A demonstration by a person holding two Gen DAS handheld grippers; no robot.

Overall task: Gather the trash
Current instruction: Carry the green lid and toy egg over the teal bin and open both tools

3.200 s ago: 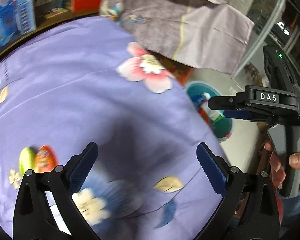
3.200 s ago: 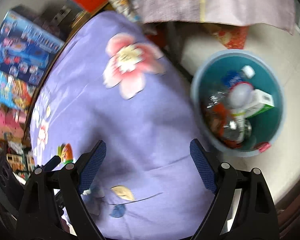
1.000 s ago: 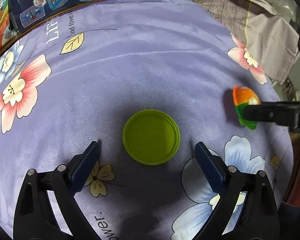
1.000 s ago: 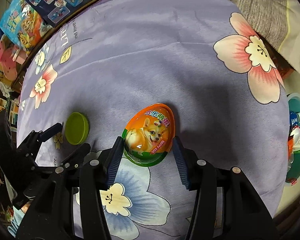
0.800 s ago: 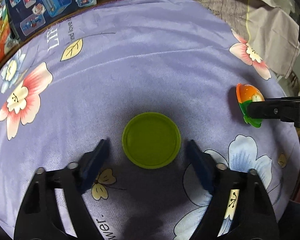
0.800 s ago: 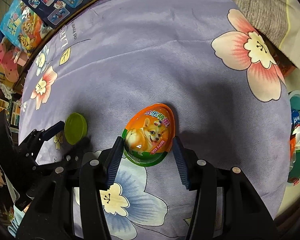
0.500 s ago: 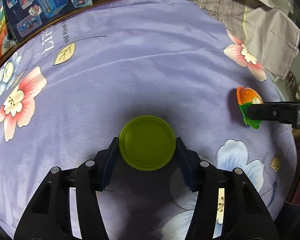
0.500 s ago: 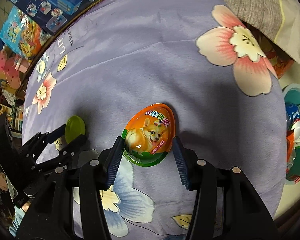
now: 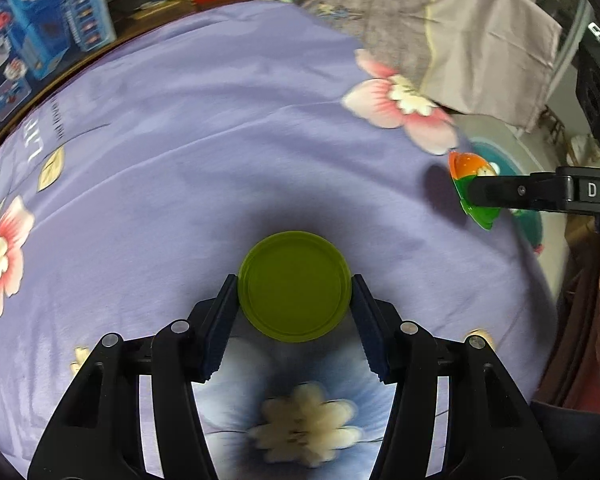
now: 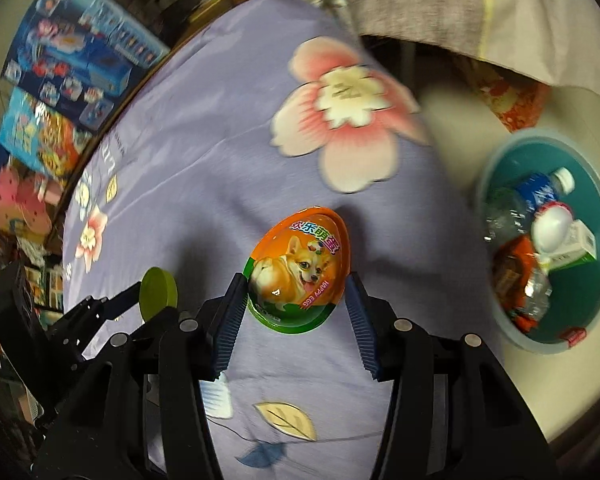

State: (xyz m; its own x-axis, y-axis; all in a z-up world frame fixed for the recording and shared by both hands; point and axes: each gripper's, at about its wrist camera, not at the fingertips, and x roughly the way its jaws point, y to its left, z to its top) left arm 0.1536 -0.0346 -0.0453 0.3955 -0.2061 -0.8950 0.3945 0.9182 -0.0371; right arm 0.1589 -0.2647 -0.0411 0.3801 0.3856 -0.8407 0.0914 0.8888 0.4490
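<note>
Your tabletop [image 10: 204, 168]: purple floral cloth | beyond its far edge: toy boxes [image 10: 80, 60] stacked | beside its far corner: grey cloth [image 9: 460, 40] draped | below it: pale floor [image 10: 452, 128]

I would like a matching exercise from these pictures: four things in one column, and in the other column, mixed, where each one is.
Things:
1. green lid
2. egg-shaped package
3. plastic bottle
4. toy boxes

Places:
A. inside the teal bin on the floor
B. between the fingers of the right gripper
C. beyond the far edge of the purple cloth
D. between the fingers of the left gripper

Pairs: 1-D, 2-B, 3-A, 4-C
</note>
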